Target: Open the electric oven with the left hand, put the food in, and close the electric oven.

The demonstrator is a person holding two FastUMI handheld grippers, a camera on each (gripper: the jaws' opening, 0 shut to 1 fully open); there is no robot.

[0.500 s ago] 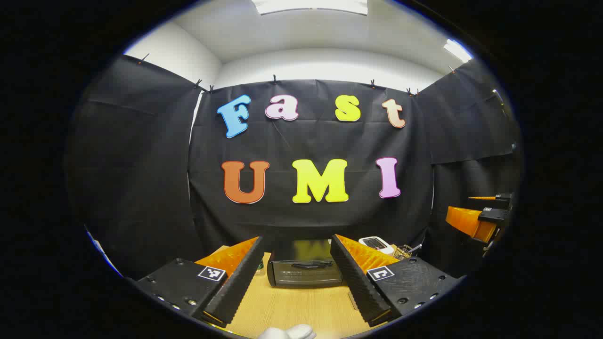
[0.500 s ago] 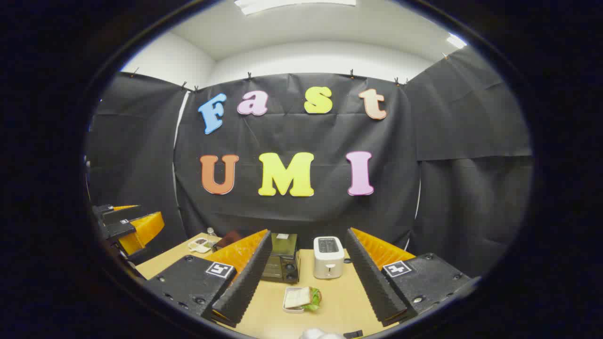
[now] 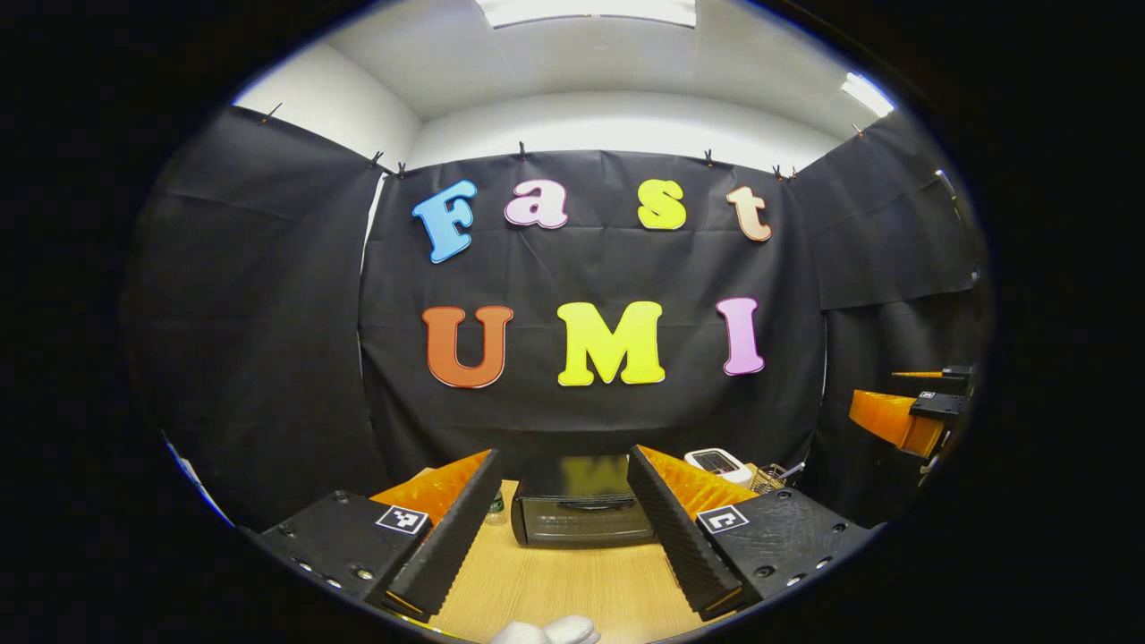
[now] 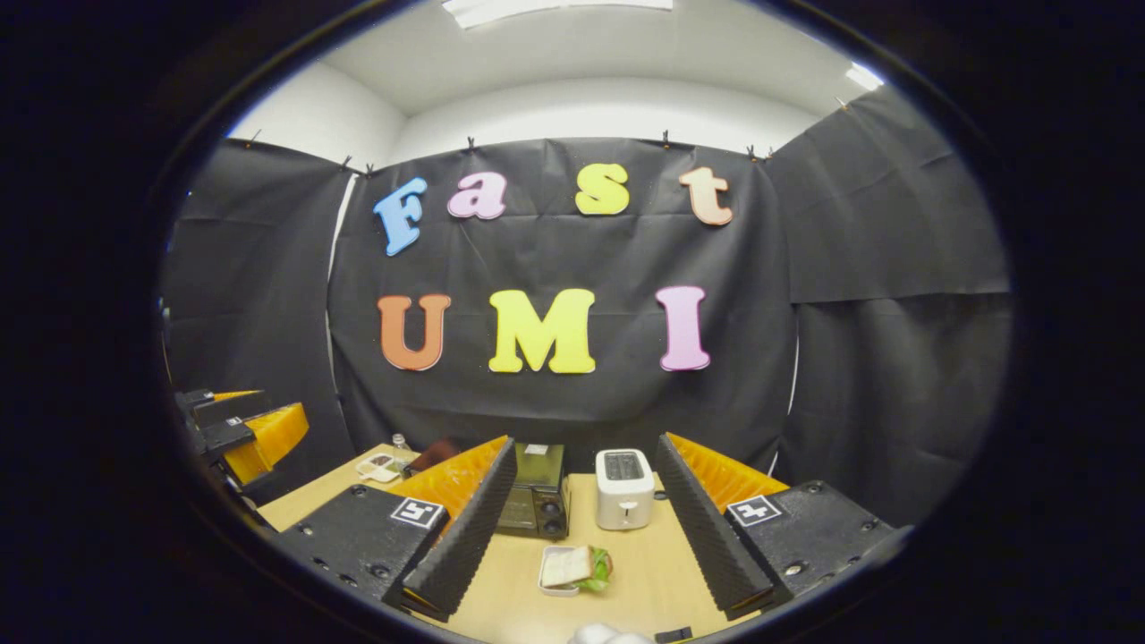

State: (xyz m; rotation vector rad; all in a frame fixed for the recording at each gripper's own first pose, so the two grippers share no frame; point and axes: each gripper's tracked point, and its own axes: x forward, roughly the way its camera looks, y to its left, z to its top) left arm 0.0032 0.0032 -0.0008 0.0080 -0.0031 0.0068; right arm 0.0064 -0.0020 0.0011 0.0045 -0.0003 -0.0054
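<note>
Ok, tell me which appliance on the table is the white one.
The toaster, right of the black oven in the right gripper view; it is white with a slot on top.

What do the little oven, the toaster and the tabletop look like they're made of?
The oven looks like dark painted metal with a glossy, probably glass door; its top mirrors the wall. The toaster seems smooth white plastic or enamelled metal, hard to tell. The table shows pale wood grain, possibly laminate.

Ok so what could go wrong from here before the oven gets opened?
1. The oven door is shut; the left gripper, fingers wide apart, could miss its thin handle.
2. The toaster stands close beside the oven and might get bumped.
3. The sandwich lies loose on its tray and could slide off when lifted.
</note>
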